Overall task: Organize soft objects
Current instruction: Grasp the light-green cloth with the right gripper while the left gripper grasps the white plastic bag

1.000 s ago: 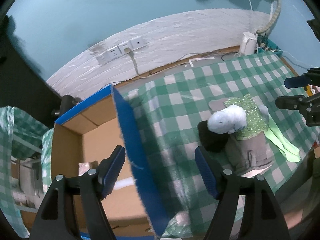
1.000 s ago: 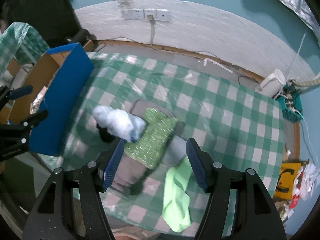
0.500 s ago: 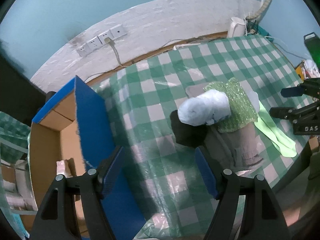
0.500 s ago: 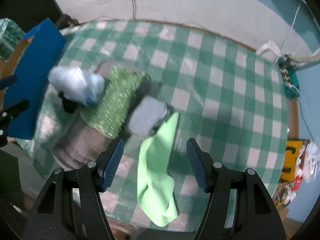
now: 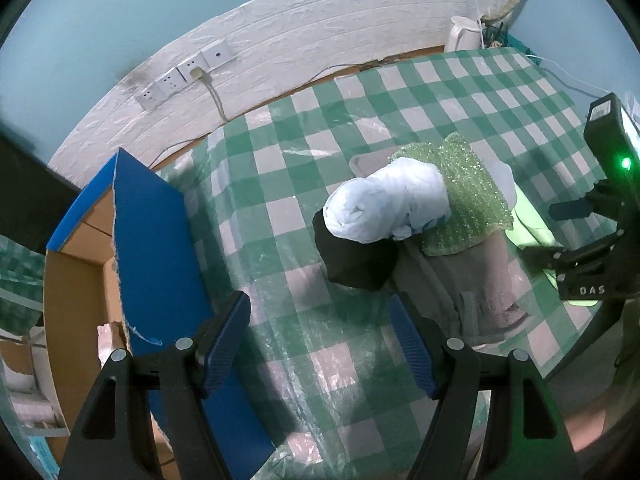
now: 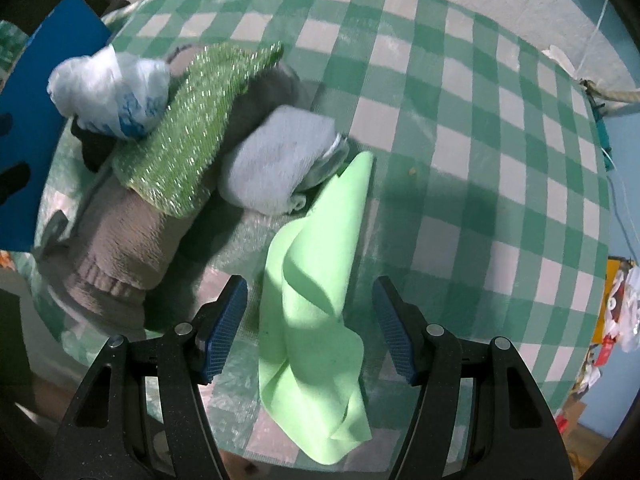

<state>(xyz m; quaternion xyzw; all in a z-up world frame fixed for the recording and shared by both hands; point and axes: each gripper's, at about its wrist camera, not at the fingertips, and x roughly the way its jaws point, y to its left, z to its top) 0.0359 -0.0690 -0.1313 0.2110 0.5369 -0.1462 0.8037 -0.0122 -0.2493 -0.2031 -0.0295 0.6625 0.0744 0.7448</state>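
A heap of soft things lies on the green-checked table (image 5: 320, 152): a white plastic bag bundle (image 5: 386, 206) (image 6: 108, 90), a black cloth (image 5: 354, 262), a sparkly green cloth (image 5: 466, 196) (image 6: 192, 128), a grey-brown knit garment (image 5: 460, 276) (image 6: 116, 248), a pale blue-grey rolled cloth (image 6: 276, 160) and a light green cloth (image 6: 316, 308). My right gripper (image 6: 310, 308) hangs open straight above the light green cloth, which shows between its fingers. My left gripper (image 5: 320, 320) is open over bare tablecloth, just short of the black cloth.
An open cardboard box with blue outer walls (image 5: 152, 248) stands at the table's left edge. Wall sockets (image 5: 184, 72) and a cable run behind the table. A white appliance (image 5: 464, 34) sits at the far right. The right gripper's body (image 5: 600, 240) shows at the left view's right edge.
Both grippers came down toward the table. The left one shifted from over the box to the tablecloth beside the heap. The right one moved from the sparkly cloth to over the light green cloth.
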